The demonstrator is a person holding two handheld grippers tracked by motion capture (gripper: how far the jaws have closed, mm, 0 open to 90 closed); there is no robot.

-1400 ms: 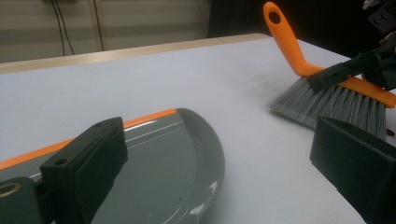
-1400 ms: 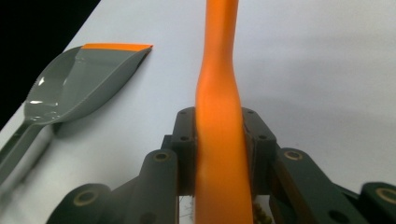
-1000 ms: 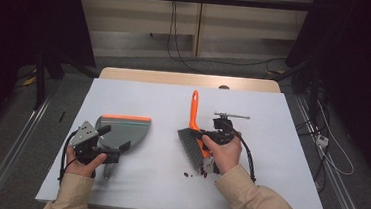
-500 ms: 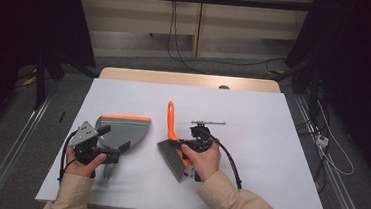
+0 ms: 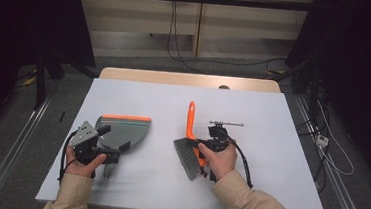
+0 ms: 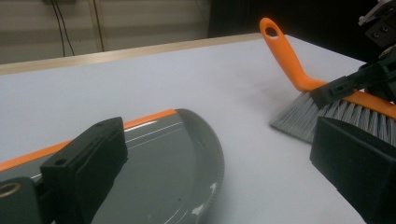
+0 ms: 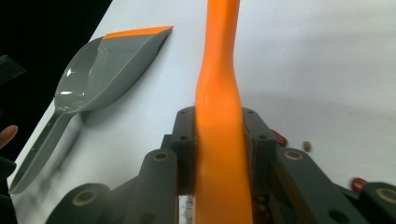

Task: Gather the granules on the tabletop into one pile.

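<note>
while right gripper (image 5: 204,158) pinches orange handle of brush (image 5: 189,135) at lower centre of high view, bristles rest on table (image 5: 271,141). left gripper (image 5: 100,150) at lower left; jaws spread in its own view, straddling grey dustpan (image 5: 124,130) without pressing. small beans (image 7: 306,145) lie loose beside brush, right of frame in right gripper view. judgement: sweeping barely begun; beans still to be swept into empty pan.
</note>
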